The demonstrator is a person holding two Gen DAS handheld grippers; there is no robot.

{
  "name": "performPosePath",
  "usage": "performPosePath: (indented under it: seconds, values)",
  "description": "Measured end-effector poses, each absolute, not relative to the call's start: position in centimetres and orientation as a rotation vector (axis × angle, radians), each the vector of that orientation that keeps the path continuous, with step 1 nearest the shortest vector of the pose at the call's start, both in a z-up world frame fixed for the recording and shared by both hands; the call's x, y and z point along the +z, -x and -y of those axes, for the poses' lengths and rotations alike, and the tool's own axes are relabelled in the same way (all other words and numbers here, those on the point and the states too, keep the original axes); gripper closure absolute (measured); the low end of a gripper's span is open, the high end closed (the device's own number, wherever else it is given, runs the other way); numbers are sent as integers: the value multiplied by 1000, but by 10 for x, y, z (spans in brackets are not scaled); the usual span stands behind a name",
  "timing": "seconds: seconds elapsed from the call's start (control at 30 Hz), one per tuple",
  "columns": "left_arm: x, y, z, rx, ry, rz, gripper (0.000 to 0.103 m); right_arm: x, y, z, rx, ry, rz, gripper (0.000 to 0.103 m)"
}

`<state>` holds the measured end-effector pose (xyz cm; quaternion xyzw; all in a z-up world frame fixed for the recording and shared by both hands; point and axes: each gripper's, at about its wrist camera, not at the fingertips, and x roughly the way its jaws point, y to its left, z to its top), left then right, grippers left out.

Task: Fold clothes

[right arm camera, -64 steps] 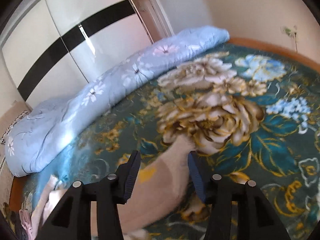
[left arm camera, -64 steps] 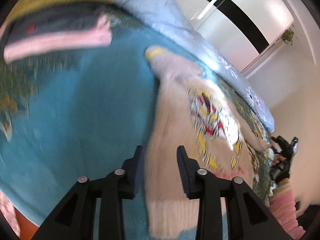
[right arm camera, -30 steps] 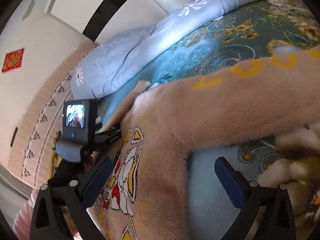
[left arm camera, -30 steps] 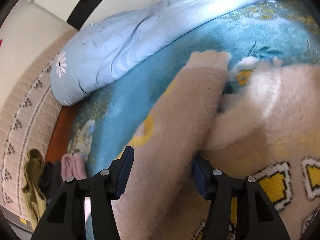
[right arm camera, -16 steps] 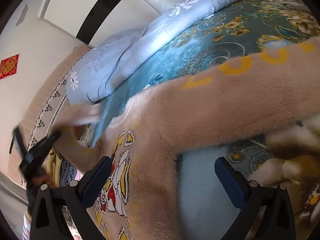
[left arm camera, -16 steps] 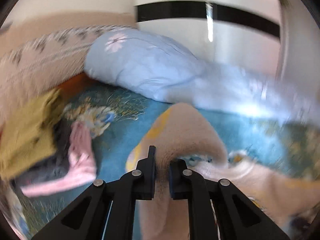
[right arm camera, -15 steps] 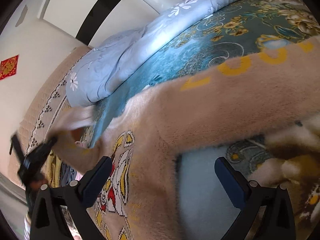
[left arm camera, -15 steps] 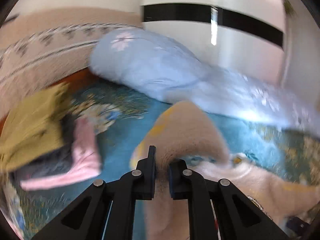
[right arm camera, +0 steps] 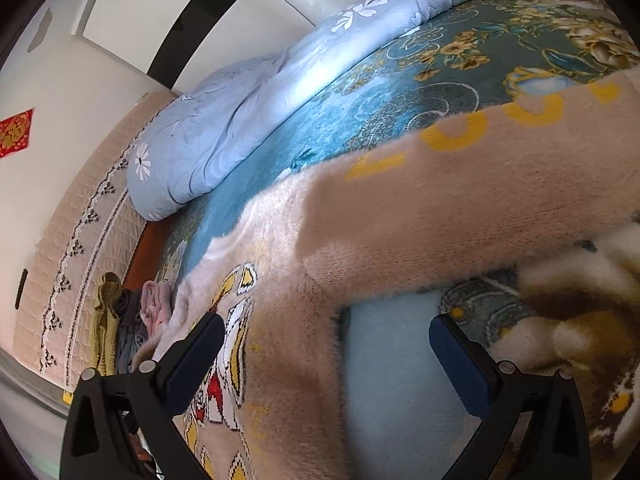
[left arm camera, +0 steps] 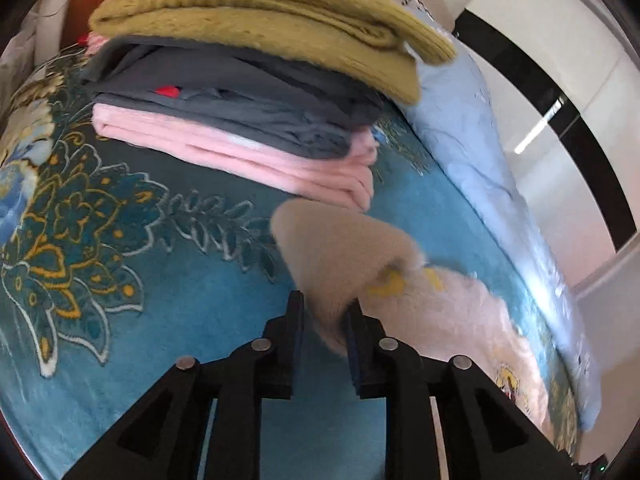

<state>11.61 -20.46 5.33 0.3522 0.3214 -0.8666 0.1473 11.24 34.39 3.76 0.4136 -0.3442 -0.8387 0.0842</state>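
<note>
A fluffy beige sweater (right arm camera: 288, 280) with a yellow, white and red cartoon print lies spread on the teal floral bed cover (right arm camera: 384, 92). Its sleeve with yellow letters (right arm camera: 480, 184) stretches to the right. My left gripper (left arm camera: 325, 322) is shut on the other beige sleeve (left arm camera: 336, 256) and holds it low over the bed cover (left arm camera: 160, 312). My right gripper (right arm camera: 326, 344) is wide open, hovering over the sweater's side edge and the bare cover beneath the lettered sleeve.
A stack of folded clothes, olive sweater (left arm camera: 260, 12) on grey garment (left arm camera: 240, 96) on pink one (left arm camera: 240, 156), lies just beyond the held sleeve. A light blue floral duvet (right arm camera: 248, 112) runs along the far side. A padded headboard (right arm camera: 80, 216) is at left.
My left gripper closed on the sleeve and carried it outward toward the folded stack. My right gripper stayed open in about the same place.
</note>
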Motion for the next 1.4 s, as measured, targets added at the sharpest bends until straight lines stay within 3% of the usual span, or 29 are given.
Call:
performPosePath:
  seconds: [0.03,0.13,0.2,0.5,0.6,0.77,0.83,0.97,1.1,1.2,1.3,1.4]
  values:
    - [57,-114,204,-2500,-1025,-873,71,37,-112,-344,-2502,-1236,1029,0]
    - [65,-106,196,-2517,-1102,-675,67,38,-111,-342,-2509,-1243,1011,0]
    - [67,-107,198,-2512,-1096,-646,62,39,-112,-340,-2512,-1247,995,0]
    - [54,-139,237,-2394,-947,-951,58,39,-111,-339,-2515,-1257,985,0]
    - [51,-150,246,-2383,-886,-1044,61,39,-111,-338,-2520,-1262,972,0]
    - [45,-155,259,-2366,-871,-1158,79,40,-110,-337,-2527,-1269,957,0]
    - [45,-154,260,-2358,-869,-1144,94,40,-110,-337,-2525,-1270,961,0]
    - [70,-150,252,-2409,-844,-987,103,39,-109,-338,-2523,-1271,962,0]
    - [131,-136,223,-2552,-764,-672,103,39,-109,-339,-2517,-1270,979,0]
    - [177,-136,205,-2654,-723,-531,103,38,-109,-341,-2510,-1270,993,0]
    - [199,-136,188,-2709,-722,-531,103,38,-110,-343,-2499,-1264,1010,0]
    - [187,-135,196,-2712,-748,-676,103,38,-110,-345,-2492,-1261,1029,0]
